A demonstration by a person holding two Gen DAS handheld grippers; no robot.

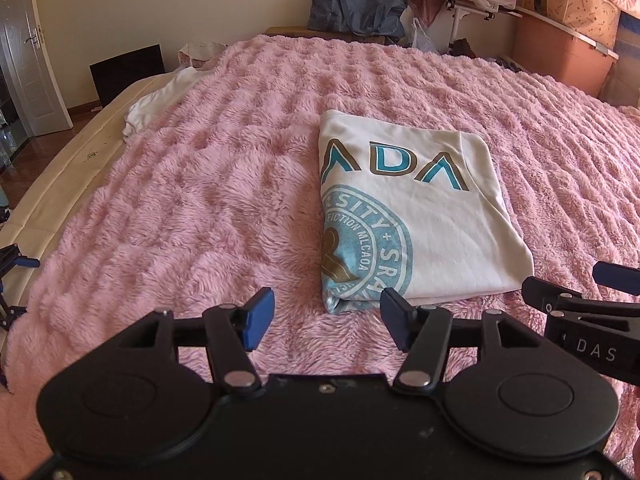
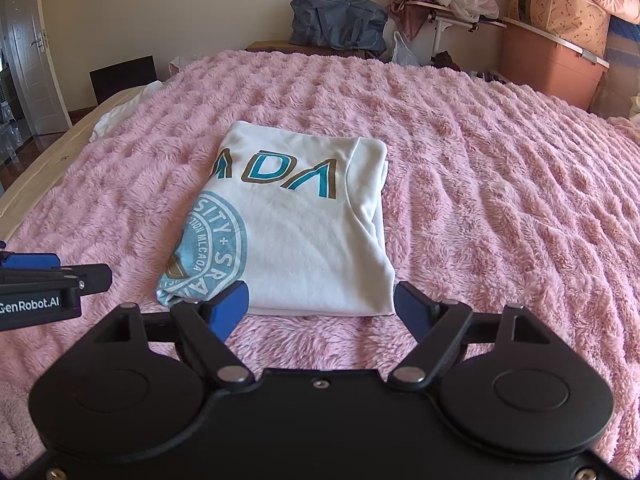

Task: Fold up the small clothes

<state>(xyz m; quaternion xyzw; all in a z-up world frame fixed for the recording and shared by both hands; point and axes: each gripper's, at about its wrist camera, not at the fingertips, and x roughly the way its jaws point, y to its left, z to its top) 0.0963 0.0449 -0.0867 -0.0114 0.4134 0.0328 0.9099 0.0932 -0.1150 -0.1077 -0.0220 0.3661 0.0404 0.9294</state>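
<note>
A white T-shirt (image 1: 424, 216) with teal lettering and a round teal emblem lies folded into a compact rectangle on the pink fluffy blanket (image 1: 200, 200). The same T-shirt (image 2: 296, 232) fills the middle of the right wrist view. My left gripper (image 1: 326, 318) hovers open just short of the shirt's near left corner, nothing between its blue pads. My right gripper (image 2: 320, 306) stands open over the shirt's near edge, its pads clear of the cloth. Each gripper shows at the edge of the other's view.
A second white garment (image 1: 160, 100) lies crumpled at the blanket's far left edge. Behind the bed stand a dark blue bag (image 1: 356, 8), a pink storage box (image 1: 560, 52) and piled bedding. A door (image 1: 28, 48) is at the far left.
</note>
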